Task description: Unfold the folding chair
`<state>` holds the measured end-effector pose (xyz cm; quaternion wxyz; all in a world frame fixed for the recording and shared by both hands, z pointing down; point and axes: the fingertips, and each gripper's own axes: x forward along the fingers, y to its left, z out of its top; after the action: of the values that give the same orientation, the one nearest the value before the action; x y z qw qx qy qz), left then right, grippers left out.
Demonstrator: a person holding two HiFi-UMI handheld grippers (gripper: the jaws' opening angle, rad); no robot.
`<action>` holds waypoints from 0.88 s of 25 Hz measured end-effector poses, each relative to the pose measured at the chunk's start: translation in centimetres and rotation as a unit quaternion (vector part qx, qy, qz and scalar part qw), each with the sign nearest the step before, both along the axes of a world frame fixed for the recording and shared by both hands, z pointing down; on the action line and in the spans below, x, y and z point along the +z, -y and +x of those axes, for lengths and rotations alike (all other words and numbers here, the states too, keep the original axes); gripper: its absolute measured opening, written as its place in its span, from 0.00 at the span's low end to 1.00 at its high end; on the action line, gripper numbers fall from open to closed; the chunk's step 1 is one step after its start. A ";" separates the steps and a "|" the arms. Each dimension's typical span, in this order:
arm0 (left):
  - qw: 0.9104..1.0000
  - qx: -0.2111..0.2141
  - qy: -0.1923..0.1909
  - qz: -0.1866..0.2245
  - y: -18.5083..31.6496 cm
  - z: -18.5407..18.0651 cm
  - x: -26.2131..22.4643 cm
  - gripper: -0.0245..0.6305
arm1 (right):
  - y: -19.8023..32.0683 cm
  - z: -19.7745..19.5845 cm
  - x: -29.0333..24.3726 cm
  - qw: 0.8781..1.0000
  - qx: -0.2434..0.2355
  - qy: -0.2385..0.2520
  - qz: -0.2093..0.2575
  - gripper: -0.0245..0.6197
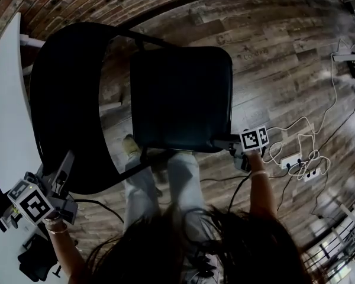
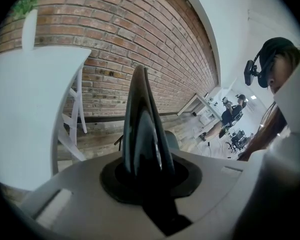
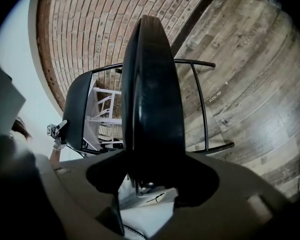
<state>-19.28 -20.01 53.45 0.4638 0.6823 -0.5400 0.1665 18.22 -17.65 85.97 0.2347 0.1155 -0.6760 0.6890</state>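
A black folding chair stands on the wood floor below me, seen from above in the head view. Its curved backrest (image 1: 65, 99) is at the left and its padded seat (image 1: 180, 96) in the middle. My left gripper (image 1: 64, 165) is shut on the backrest's lower edge; that thin black edge (image 2: 140, 129) runs up between the jaws of my left gripper (image 2: 145, 181). My right gripper (image 1: 234, 145) grips the seat's near right corner. The thick seat edge (image 3: 152, 99) fills the gap of my right gripper (image 3: 150, 184), with the backrest (image 3: 77, 109) beyond it.
A white table (image 1: 6, 111) stands close on the left against the brick wall (image 1: 106, 2). A power strip (image 1: 296, 161) with white cables lies on the floor at the right. The person's legs (image 1: 160, 182) are right behind the seat. Other people (image 2: 230, 116) work far off.
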 end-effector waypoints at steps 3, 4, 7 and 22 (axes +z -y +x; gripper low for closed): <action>1.000 0.005 0.005 -0.002 0.1 0.6 -0.1 0.15 | -0.4 0.2 0.5 1.000 0.006 0.002 -0.004 0.45; 1.000 0.008 0.007 -0.003 0.1 0.9 -0.1 0.15 | -0.6 0.3 0.7 1.000 0.008 0.003 -0.006 0.46; 1.000 0.014 0.010 -0.005 0.2 1.6 0.0 0.15 | -1.2 0.4 1.3 1.000 0.012 0.006 -0.013 0.46; 1.000 0.019 0.016 -0.013 0.2 2.5 0.5 0.16 | -2.5 0.8 3.0 0.999 0.027 0.007 -0.020 0.48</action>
<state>-16.75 -20.23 53.92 0.4610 0.6839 -0.5315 0.1932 19.02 -15.13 88.96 0.2131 0.1241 -0.6606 0.7091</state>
